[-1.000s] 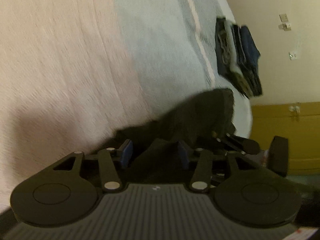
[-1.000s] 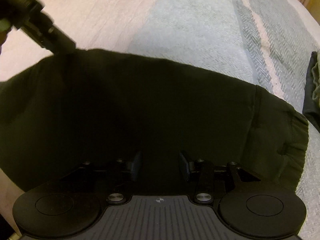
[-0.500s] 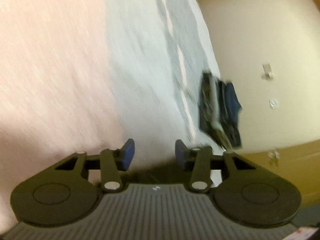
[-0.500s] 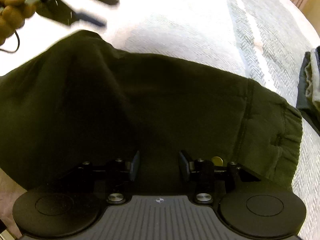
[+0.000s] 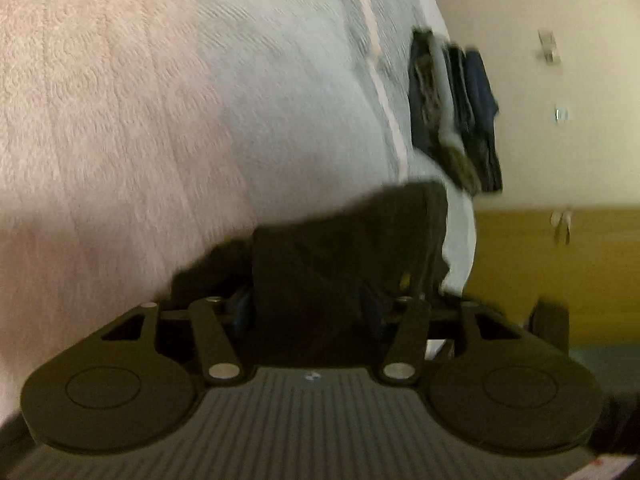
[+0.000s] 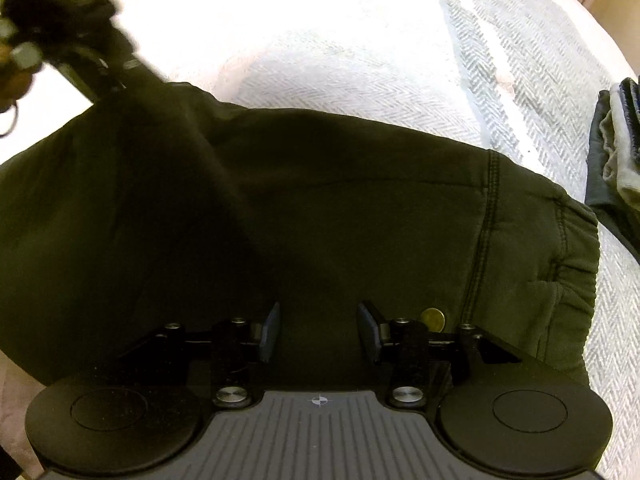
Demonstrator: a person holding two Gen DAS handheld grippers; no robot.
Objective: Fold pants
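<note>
The soft, limp pants (image 6: 320,200) are sagging on the bed (image 6: 340,40); both the left gripper (image 5: 308,312) and the right gripper (image 6: 318,332) are gaping wide over fabric, gripping nothing; the waistband looks like the firmest hold.

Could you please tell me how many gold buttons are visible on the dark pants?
1: a gold button on the dark pants near the waistband, just to the right of the right gripper. Others may be hidden under folds.
</note>
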